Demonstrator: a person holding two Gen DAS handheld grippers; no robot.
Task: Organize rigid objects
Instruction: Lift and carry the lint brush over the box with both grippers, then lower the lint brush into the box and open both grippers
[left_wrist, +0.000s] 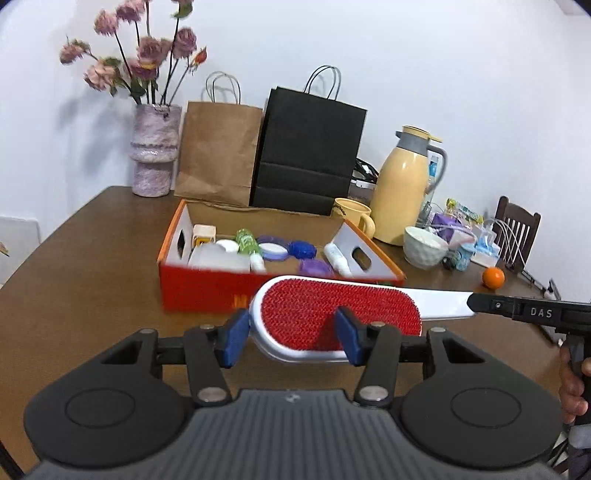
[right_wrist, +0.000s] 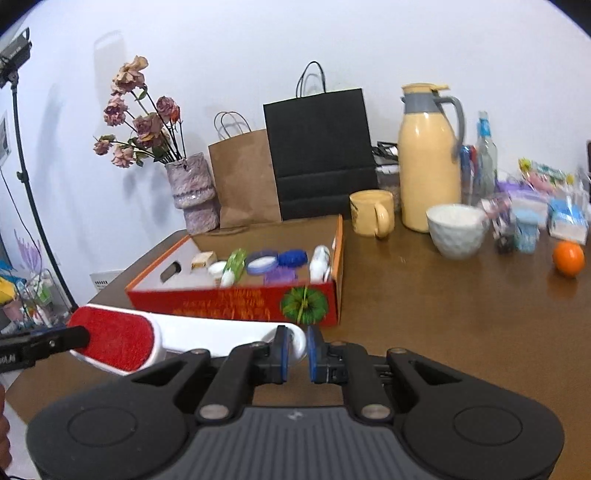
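- Looking along the left gripper (left_wrist: 291, 338), I see its blue pads (left_wrist: 232, 338) set on either side of the rounded head of a lint brush (left_wrist: 332, 314), one at the tip, the other lying over the red bristle face; they appear to clamp it.
- The brush hangs above the wooden table (left_wrist: 92, 258), just in front of the red cardboard box (left_wrist: 207, 288), its white handle running right into the black tip of the right gripper (left_wrist: 524, 312).
- Inside the box lie small bottles, jars and lids: a green bottle (left_wrist: 246, 242), a blue lid (left_wrist: 302, 249), a white tube (left_wrist: 338, 260).
- Behind it stand a vase of dried roses (left_wrist: 154, 147), a brown paper bag (left_wrist: 219, 151), a black paper bag (left_wrist: 308, 155), a yellow thermos jug (left_wrist: 402, 192), a yellow mug (left_wrist: 354, 216) and a white bowl (left_wrist: 424, 246); an orange (left_wrist: 493, 277) sits far right.

- From the right wrist view, the right gripper (right_wrist: 296, 354) has its pads closed nearly together on the rounded end of the brush's white handle (right_wrist: 221, 332).
- The red head (right_wrist: 114, 339) points left, where the left gripper's black tip (right_wrist: 48, 345) meets it.
- The box (right_wrist: 236, 301) sits just beyond the brush, the mug (right_wrist: 371, 212), bowl (right_wrist: 456, 230) and orange (right_wrist: 569, 258) to its right.
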